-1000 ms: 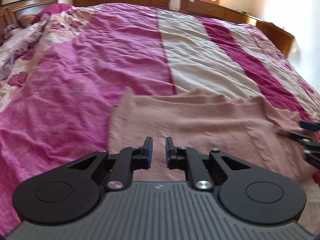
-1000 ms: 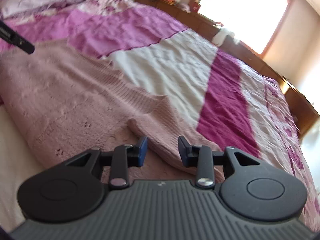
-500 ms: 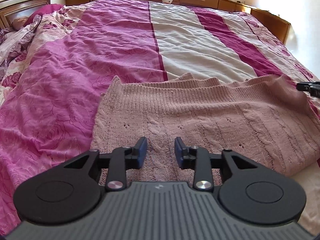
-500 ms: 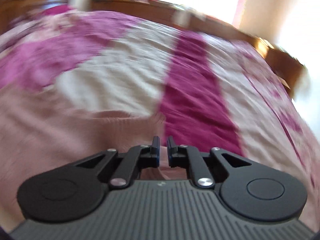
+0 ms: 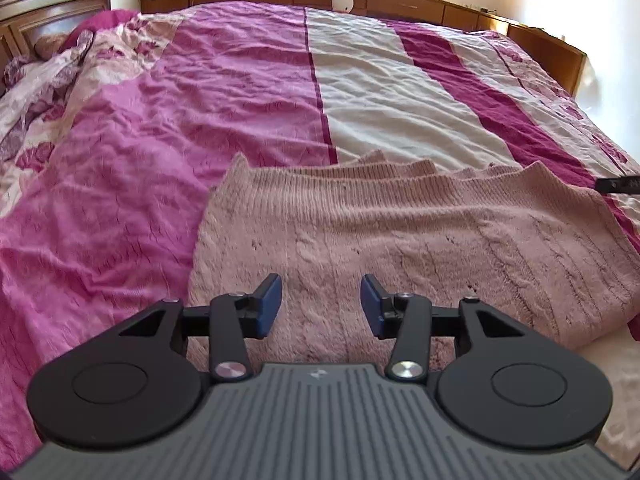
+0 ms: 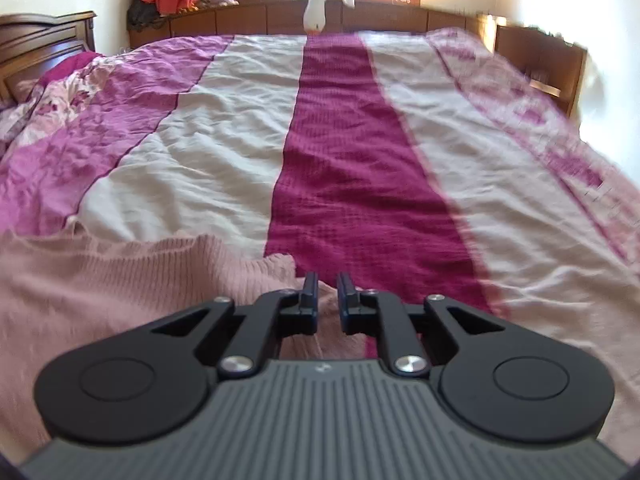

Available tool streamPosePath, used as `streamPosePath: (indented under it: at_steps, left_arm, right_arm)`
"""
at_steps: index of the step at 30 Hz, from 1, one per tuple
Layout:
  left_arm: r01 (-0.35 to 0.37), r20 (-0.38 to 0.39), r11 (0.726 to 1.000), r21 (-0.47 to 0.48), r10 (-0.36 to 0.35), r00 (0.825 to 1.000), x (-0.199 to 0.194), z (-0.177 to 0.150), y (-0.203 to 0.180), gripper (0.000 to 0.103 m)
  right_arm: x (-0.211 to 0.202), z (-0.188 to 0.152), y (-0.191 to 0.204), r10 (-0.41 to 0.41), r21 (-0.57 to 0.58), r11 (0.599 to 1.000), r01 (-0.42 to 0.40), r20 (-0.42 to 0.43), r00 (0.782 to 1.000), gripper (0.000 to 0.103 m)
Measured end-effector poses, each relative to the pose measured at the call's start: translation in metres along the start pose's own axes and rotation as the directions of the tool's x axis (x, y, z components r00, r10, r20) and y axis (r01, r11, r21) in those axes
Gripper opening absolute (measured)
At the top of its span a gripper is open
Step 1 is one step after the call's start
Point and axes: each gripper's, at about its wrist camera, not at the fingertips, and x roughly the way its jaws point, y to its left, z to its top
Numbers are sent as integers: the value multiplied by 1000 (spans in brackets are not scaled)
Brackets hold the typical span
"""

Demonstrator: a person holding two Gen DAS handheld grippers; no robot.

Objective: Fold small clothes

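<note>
A pink knit sweater [image 5: 400,240] lies spread across the near part of the bed, its ribbed edge farthest from me. My left gripper [image 5: 320,304] hovers just over its near left part. Its jaws are opening, and nothing sits between the blue pads. My right gripper [image 6: 326,292] is at the sweater's [image 6: 120,288] far right corner. Its jaws stand narrow and are easing open, with a tuck of pink knit pinched between them. In the left wrist view the right gripper's tip [image 5: 618,185] shows beside that raised corner.
The bed cover [image 5: 200,100] is striped pink, cream and dark magenta and is wrinkled. A wooden headboard [image 5: 40,4] stands at the left. A wooden ledge [image 5: 540,44] runs along the far and right sides, with a white plush toy [image 6: 318,8] on it.
My left gripper's jaws have spread apart over the sweater. My right gripper has rolled level, moved to the sweater's far right corner and closed on the knit. The sweater lies flatter.
</note>
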Motion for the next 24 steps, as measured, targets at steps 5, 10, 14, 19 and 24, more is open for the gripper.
streamPosePath:
  at_steps: [5, 10, 14, 19, 24]
  left_arm:
    - [-14, -25, 1000, -5, 13, 1000, 6, -7, -1, 52]
    - [-15, -26, 1000, -7, 15, 1000, 8, -9, 0, 52]
    - [-20, -24, 1000, -4, 20, 1000, 9, -10, -1, 52]
    - [-21, -23, 1000, -1, 21, 1000, 10, -11, -2, 55]
    - [-22, -23, 1000, 6, 22, 999, 11, -11, -3, 55]
  right_arm:
    - [33, 5, 3, 87, 56, 995, -82, -99, 991, 14]
    - [45, -4, 12, 73, 32, 997, -69, -107, 992, 30]
    - [43, -7, 13, 80, 18, 997, -79, -94, 992, 37]
    - [43, -5, 9, 103, 40, 994, -100, -84, 991, 41]
    - [40, -5, 13, 148, 23, 989, -147, -48, 988, 39]
